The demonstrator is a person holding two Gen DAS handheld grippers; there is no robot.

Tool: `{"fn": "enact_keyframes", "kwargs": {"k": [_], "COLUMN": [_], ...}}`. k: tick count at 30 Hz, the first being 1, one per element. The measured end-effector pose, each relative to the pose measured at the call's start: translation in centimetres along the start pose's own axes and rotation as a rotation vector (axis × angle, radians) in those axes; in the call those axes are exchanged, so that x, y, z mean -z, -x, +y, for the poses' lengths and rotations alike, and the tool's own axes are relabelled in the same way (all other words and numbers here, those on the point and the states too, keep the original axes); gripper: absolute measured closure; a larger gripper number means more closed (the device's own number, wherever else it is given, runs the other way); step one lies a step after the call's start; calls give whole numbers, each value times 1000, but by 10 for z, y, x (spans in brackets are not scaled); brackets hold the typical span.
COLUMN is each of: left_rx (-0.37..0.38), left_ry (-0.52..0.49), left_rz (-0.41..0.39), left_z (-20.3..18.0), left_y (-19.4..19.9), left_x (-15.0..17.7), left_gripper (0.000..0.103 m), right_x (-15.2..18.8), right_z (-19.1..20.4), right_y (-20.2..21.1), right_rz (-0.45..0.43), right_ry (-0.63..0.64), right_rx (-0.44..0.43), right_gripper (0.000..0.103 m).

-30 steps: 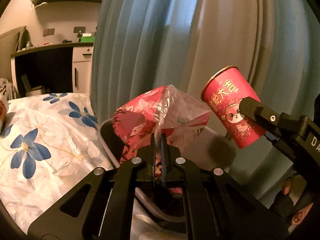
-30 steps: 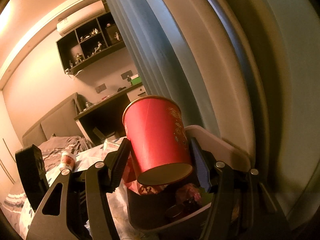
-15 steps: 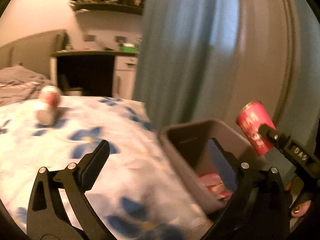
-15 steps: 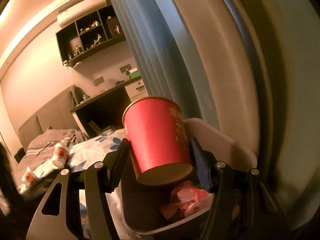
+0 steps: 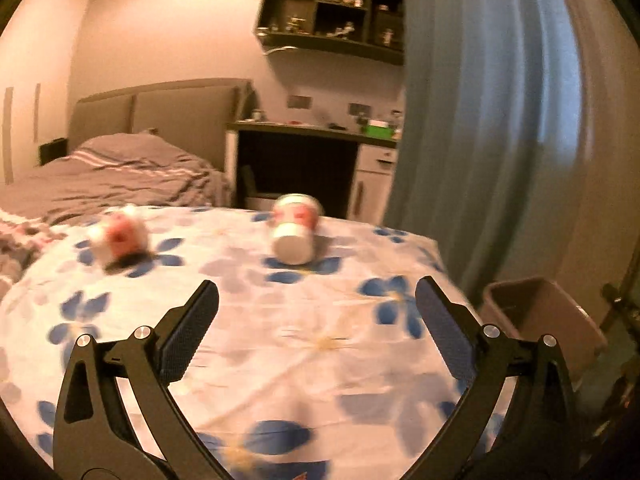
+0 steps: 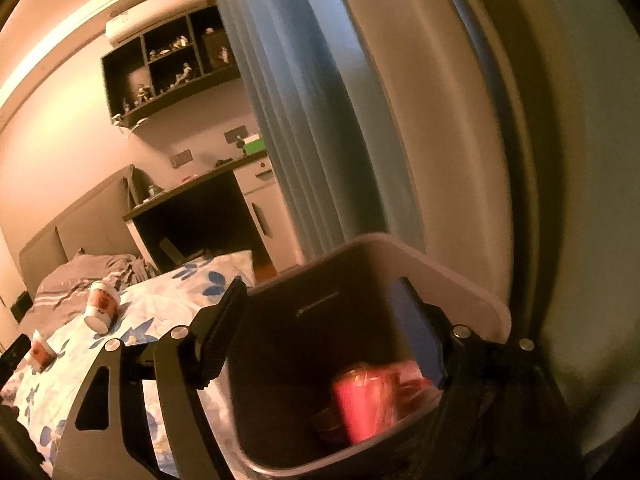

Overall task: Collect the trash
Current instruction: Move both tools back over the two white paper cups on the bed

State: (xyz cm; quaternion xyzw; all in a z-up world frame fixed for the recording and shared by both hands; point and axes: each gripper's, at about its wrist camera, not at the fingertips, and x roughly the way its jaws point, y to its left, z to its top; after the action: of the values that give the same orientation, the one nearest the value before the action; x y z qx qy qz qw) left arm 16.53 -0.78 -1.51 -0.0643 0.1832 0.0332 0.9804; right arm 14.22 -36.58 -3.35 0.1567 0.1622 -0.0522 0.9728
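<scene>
- Red cup [image 6: 366,404] lies inside the bin [image 6: 460,280], roughly upright, blurred.
- Right gripper [image 6: 320,330] spread wide, empty, above the bin.
- Left gripper [image 5: 316,312] wide apart over the floral sheet [image 5: 280,340]; white cup [image 5: 294,228] lies there, base toward the camera.

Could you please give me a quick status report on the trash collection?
Both hand-held grippers open: left, right. Red paper cup in grey plastic bin. Two white-and-red paper cups lie on floral bedsheet. Nothing blocking.

Floral-sheeted bed [image 5: 304,344] is carrying two paper cups. Nearer cup [image 5: 295,229] is lying on its side; second cup [image 5: 118,236] is lying blurred, well apart.
</scene>
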Motion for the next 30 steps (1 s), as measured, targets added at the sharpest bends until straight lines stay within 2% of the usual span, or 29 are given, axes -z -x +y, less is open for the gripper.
{"fn": "enact_keyframes", "kwargs": {"k": [4, 6, 8, 17, 30], "left_rx": [-75, -98, -125, -192, -242], "left_ry": [29, 41, 50, 74, 110], "left_rz": [-2, -1, 0, -1, 1], "left_z": [30, 42, 55, 96, 163], "left_y": [6, 9, 12, 24, 30], "left_x": [-4, -4, -6, -8, -12], "left_gripper": [6, 6, 6, 6, 6], "right_x": [-3, -2, 0, 15, 35], "right_z": [29, 43, 61, 129, 208], "right_y": [17, 23, 27, 24, 3], "right_rz": [-46, -62, -72, -33, 40], "right_ry": [70, 93, 112, 175, 229], "right_rx": [-37, -67, -107, -231, -307], "right_gripper": [28, 23, 22, 19, 19]}}
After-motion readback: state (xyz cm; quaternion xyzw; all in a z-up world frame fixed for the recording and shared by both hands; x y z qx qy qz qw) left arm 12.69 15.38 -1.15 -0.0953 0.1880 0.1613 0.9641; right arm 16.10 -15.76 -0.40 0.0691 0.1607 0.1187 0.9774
